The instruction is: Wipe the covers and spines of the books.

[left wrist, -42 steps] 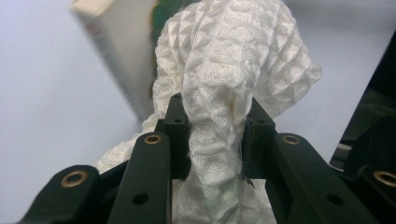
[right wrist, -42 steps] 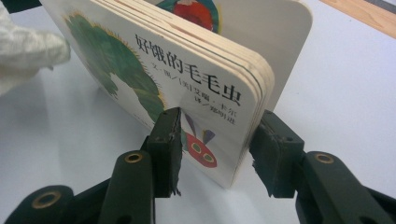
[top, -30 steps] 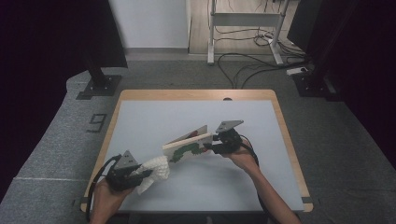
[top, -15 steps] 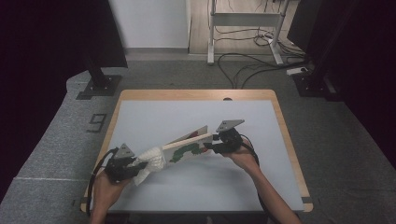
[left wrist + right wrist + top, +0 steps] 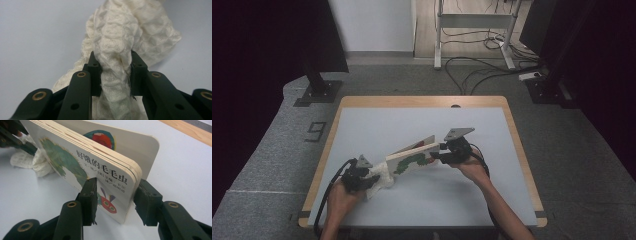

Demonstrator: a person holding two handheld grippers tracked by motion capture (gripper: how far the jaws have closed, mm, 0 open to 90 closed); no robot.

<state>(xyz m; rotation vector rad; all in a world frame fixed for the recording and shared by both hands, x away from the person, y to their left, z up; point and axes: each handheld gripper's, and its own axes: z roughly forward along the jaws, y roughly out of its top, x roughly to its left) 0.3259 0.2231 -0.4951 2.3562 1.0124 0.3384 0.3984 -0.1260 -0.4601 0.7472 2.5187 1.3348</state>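
1. Two grippers share the work: the right gripper (image 5: 439, 156) clamps a board book (image 5: 412, 159) by its spine end, its jaws pressing on the front cover and the pages behind.
2. The left gripper (image 5: 371, 179) has its jaws pinched tight on a bunched white cloth (image 5: 117, 45).
3. The book's long axis slants across the table (image 5: 422, 120), high at the right gripper and low toward the cloth, so its free end lies nearest the left hand (image 5: 343, 192).
4. In the right gripper view the cloth (image 5: 37, 162) sits just beside the far cover edge; touching or not, I cannot tell.
5. A wipe would likely run along that slant, the right forearm steadying.
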